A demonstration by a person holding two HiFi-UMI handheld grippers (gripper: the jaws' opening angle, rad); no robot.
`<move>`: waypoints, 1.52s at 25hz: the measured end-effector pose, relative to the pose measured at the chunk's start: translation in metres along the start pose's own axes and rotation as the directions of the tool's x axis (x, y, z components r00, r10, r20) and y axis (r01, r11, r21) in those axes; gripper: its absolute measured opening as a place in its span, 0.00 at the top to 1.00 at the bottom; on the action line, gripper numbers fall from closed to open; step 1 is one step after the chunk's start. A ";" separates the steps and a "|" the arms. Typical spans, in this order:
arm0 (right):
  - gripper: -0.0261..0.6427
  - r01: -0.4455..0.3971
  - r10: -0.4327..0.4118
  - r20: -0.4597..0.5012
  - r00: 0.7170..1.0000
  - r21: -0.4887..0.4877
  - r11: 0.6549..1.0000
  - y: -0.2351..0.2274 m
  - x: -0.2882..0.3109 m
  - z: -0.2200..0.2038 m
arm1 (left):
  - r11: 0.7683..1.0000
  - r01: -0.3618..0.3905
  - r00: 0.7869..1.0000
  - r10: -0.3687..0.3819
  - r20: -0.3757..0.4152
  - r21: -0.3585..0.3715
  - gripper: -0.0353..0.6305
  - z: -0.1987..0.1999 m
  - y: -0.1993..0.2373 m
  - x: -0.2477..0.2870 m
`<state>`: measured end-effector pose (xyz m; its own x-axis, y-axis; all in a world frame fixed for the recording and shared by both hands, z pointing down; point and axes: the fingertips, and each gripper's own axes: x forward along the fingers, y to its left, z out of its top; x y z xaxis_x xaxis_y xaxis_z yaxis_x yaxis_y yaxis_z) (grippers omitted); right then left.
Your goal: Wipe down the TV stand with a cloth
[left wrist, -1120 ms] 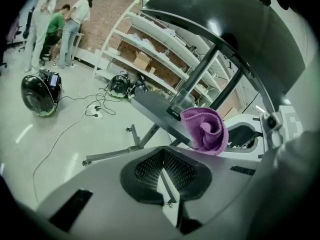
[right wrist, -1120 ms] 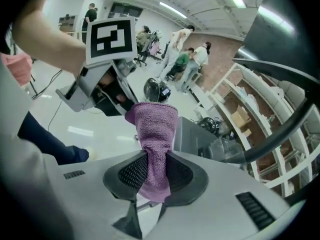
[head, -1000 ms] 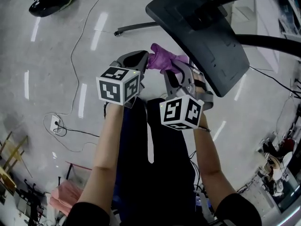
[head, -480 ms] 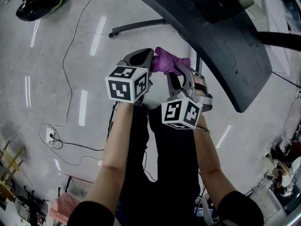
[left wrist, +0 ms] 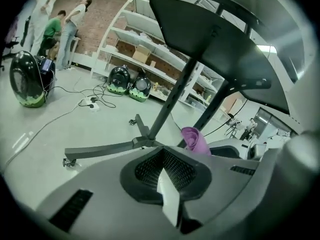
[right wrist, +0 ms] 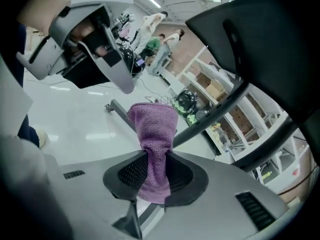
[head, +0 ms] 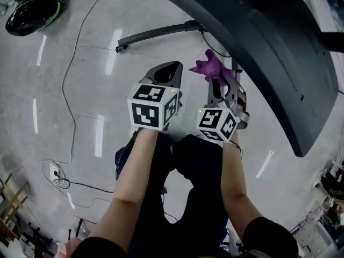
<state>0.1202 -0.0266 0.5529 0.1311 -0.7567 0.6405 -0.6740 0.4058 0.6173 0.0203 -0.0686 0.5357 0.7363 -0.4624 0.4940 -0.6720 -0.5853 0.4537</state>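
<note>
The dark panel point(head: 269, 52) blocks the upper right of the frame, and its stand leg point(head: 156, 32) crosses top centre. The floor point(head: 80, 122) at left lies open, save a thin cable point(head: 63, 98).

Black-and-green pod-shaped case point(head: 28, 16), upper left. White cable point(head: 64, 85) running down left side to socket block point(head: 54, 172), lower left. Shelving point(left wrist: 150, 36) and standing people point(left wrist: 62, 21), upper left.

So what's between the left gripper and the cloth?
Only bare floor: the head view shows an open gap between the left gripper and the cloth, which the right gripper holds.
</note>
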 end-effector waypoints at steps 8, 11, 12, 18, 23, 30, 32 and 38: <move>0.81 0.047 -0.047 -0.001 0.999 -0.013 0.999 -0.016 0.042 -0.014 | 0.996 0.084 0.996 -0.084 0.042 0.003 0.94 0.011 0.001 0.063; 0.81 0.087 -0.087 0.011 0.996 -0.069 0.994 -0.026 0.056 -0.010 | 0.991 0.130 0.990 -0.131 0.060 0.014 0.94 0.020 0.004 0.080; 0.81 0.106 -0.104 0.021 0.994 -0.075 0.992 -0.032 0.061 -0.007 | 0.989 0.144 0.987 -0.145 0.072 0.024 0.94 0.025 0.005 0.086; 0.80 0.262 -0.255 0.077 0.964 -0.111 0.959 -0.071 0.091 0.003 | 0.973 0.215 0.968 -0.224 0.113 0.087 0.94 0.045 0.012 0.122; 0.81 0.398 -0.391 0.120 0.913 -0.040 0.917 -0.108 0.094 0.016 | 0.972 0.193 0.967 -0.212 0.144 0.135 0.94 0.055 0.022 0.128; 0.80 0.612 -0.568 0.237 0.788 -0.206 0.763 -0.158 0.087 0.083 | 0.973 0.194 0.958 -0.215 0.190 0.124 0.94 0.065 0.017 0.121; 0.80 0.660 -0.608 0.259 0.750 -0.231 0.715 -0.172 0.080 0.101 | 0.975 0.197 0.947 -0.217 0.238 0.104 0.94 0.073 0.016 0.110; 0.80 0.750 -0.690 0.296 0.660 -0.308 0.586 -0.201 0.068 0.135 | 0.986 0.153 0.946 -0.167 0.277 0.074 0.94 0.074 0.023 0.110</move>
<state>0.1667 -0.2290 0.4110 0.3362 -0.9316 -0.1382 -0.0724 -0.1719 0.9824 0.0918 -0.1814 0.5455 0.8311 -0.5241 0.1860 -0.5440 -0.6967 0.4677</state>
